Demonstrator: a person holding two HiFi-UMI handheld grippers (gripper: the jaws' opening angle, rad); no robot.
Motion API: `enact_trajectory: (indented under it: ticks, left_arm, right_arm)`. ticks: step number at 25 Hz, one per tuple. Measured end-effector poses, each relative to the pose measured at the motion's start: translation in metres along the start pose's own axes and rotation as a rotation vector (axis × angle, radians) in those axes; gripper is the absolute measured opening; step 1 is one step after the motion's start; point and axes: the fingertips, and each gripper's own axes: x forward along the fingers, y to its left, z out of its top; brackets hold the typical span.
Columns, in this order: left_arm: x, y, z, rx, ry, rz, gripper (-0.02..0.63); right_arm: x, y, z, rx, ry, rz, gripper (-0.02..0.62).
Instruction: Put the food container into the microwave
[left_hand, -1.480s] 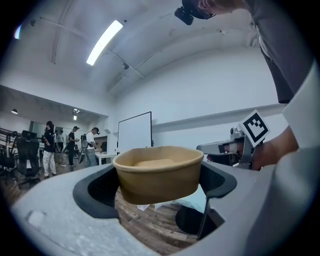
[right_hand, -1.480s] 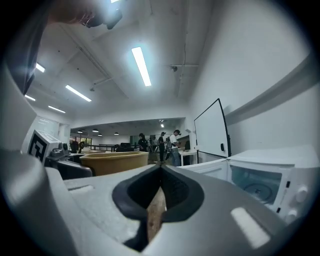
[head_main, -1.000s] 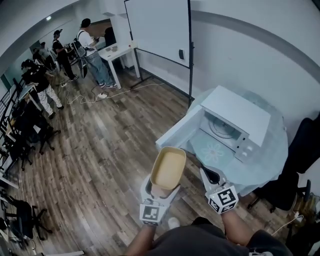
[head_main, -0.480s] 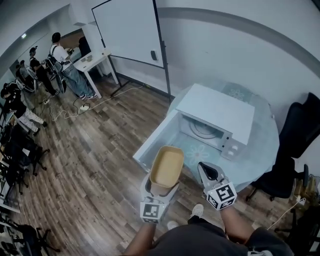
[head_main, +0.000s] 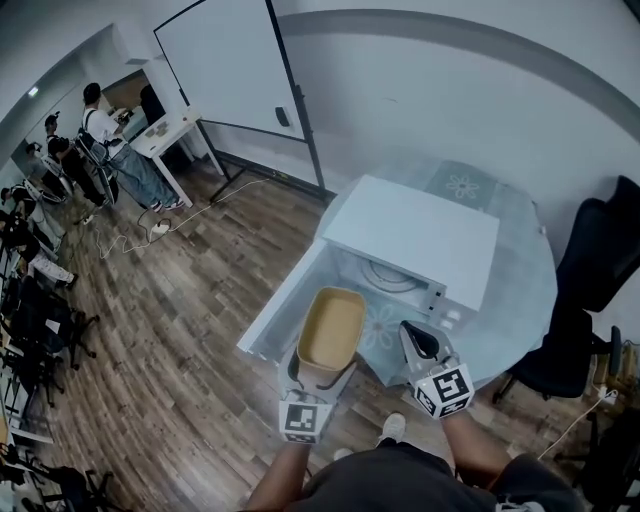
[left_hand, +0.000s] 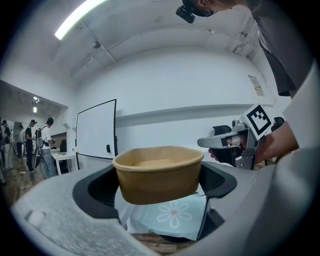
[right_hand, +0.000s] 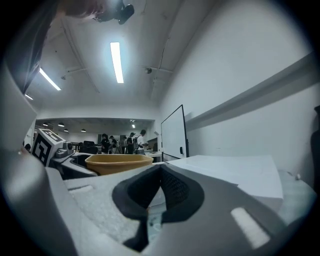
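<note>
A person stands at the near edge of a round worktop (head_main: 520, 300) covered in a pale blue cloth with flower prints, holding tongs in each hand. A white microwave (head_main: 415, 232) sits on the left part of the worktop. Its door (head_main: 275, 315) is swung wide open, reaching out past the worktop's left edge over the wooden floor (head_main: 170, 330). The glass turntable (head_main: 385, 273) shows inside the cavity.

The left tongs (head_main: 320, 375) (left_hand: 157, 184) grip a tan, open-topped food container (head_main: 331, 328) (left_hand: 158, 172) by its two sides, one dark pad pressed against each. The container is held level in the air, just in front of the left part of the microwave's opening and beside the open door, and is not yet inside.

The right tongs (head_main: 415, 345) (right_hand: 157, 192) are just to the right of the container, over the worktop's near edge, with their jaws closed together. They also appear in the left gripper view (left_hand: 220, 142).

A whiteboard (head_main: 225, 65) stands by the far wall, a black chair (head_main: 590, 290) is beyond the worktop's right edge, and several people (head_main: 110, 150) stand far off to the left.
</note>
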Motion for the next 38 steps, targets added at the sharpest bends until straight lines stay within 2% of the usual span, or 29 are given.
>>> enact_trajectory:
  ticks: [8, 12, 16, 20, 35, 38]
  left_arm:
    - [0.040, -0.006, -0.007, 0.015, 0.040, 0.028, 0.509]
    - [0.053, -0.006, -0.010, 0.015, 0.053, 0.031, 0.509]
    - [0.065, -0.006, -0.021, -0.028, 0.076, 0.032, 0.509]
    - [0.075, 0.008, -0.034, -0.012, 0.086, 0.043, 0.509]
    - [0.140, 0.023, -0.107, -0.041, 0.130, -0.115, 0.509]
    - [0.153, 0.024, -0.119, -0.040, 0.133, -0.133, 0.509]
  right_arm:
    - [-0.006, -0.047, -0.012, 0.021, 0.002, 0.000, -0.005]
    - [0.000, -0.056, -0.024, 0.050, 0.025, 0.007, -0.005]
    - [0.002, -0.061, -0.035, 0.070, 0.048, 0.028, -0.005]
    - [0.016, -0.058, -0.049, 0.070, 0.069, 0.051, -0.005]
    - [0.060, -0.043, -0.109, 0.070, 0.190, -0.022, -0.005]
    - [0.066, -0.047, -0.123, 0.049, 0.204, -0.083, -0.005]
